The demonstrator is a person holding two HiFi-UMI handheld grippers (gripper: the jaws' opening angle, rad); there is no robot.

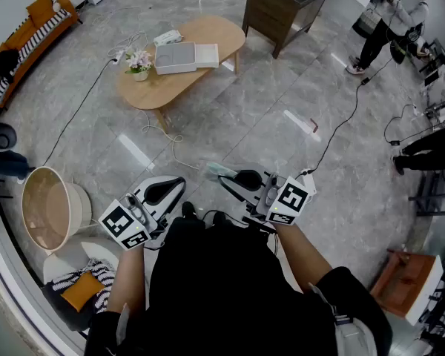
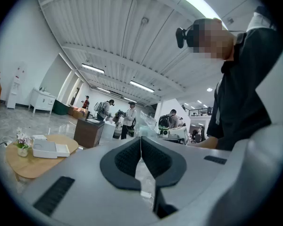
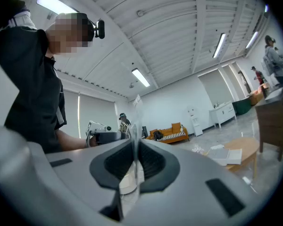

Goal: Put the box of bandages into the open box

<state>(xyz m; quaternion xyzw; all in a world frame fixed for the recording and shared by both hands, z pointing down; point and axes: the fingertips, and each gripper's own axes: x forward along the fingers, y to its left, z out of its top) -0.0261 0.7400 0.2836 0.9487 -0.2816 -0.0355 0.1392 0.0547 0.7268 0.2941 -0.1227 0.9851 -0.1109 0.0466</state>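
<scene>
The open box (image 1: 176, 56) lies on the oval wooden table (image 1: 152, 87) far ahead of me, grey tray beside white lid; it also shows in the left gripper view (image 2: 45, 148) and the right gripper view (image 3: 226, 155). My right gripper (image 1: 224, 181) is held level near my body, shut on a thin clear plastic packet (image 1: 219, 170) that sticks up edge-on between its jaws (image 3: 133, 147). I cannot tell its contents. My left gripper (image 1: 181, 182) is beside it, jaws shut together with nothing between them (image 2: 140, 142). The packet (image 2: 148, 126) shows just beyond its tips.
A small flower pot (image 1: 139, 63) and white items (image 1: 167, 37) share the table. A tan tub (image 1: 48, 208) stands at my left, a dark cabinet (image 1: 282, 6) behind the table. Cables (image 1: 341, 124) run across the grey floor. A person (image 1: 397, 21) stands far right.
</scene>
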